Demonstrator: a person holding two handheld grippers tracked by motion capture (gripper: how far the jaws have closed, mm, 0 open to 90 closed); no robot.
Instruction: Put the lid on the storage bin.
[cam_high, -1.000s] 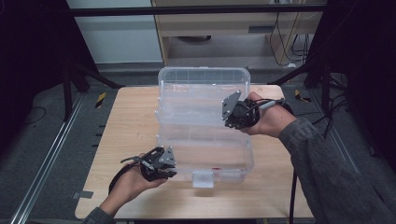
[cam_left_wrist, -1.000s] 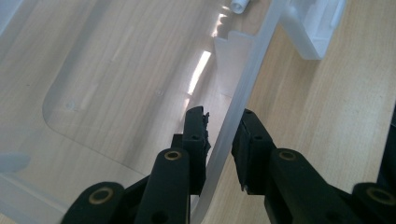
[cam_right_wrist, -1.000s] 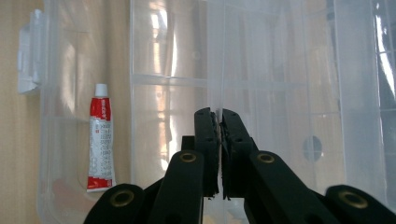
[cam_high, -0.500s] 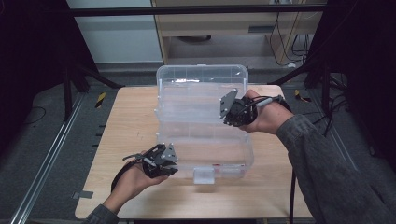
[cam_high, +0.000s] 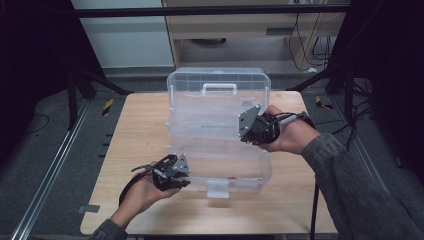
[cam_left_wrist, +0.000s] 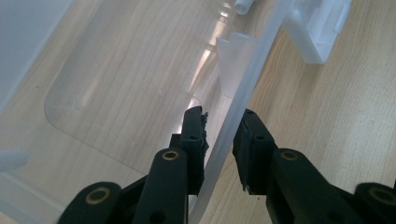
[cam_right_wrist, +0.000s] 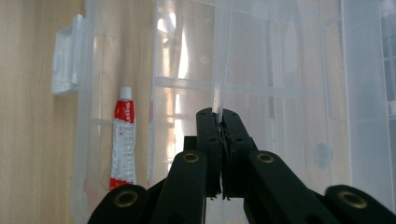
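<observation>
A clear plastic storage box (cam_high: 220, 167) sits on the wooden table (cam_high: 140, 130) with its lid (cam_high: 220, 82) raised at the back. My left gripper (cam_high: 184, 174) is at the box's front left corner. Its jaws straddle the box wall (cam_left_wrist: 243, 88), with the left gripper (cam_left_wrist: 220, 116) shut on that wall. My right gripper (cam_high: 246, 127) is at the box's right side, halfway up. The right gripper (cam_right_wrist: 217, 113) is shut on a thin clear plastic edge (cam_right_wrist: 220, 56) of the upper part. A red and white tube (cam_right_wrist: 122, 140) lies inside the box.
A white latch (cam_high: 217, 187) hangs at the box's front middle, and the latch (cam_left_wrist: 322, 32) lies over bare table. Wood shows on both sides of the box. Dark stands and cables surround the table, with a cabinet (cam_high: 240, 30) behind.
My right gripper has shifted slightly toward the near side with the clear edge still in it. The left gripper has stayed put.
</observation>
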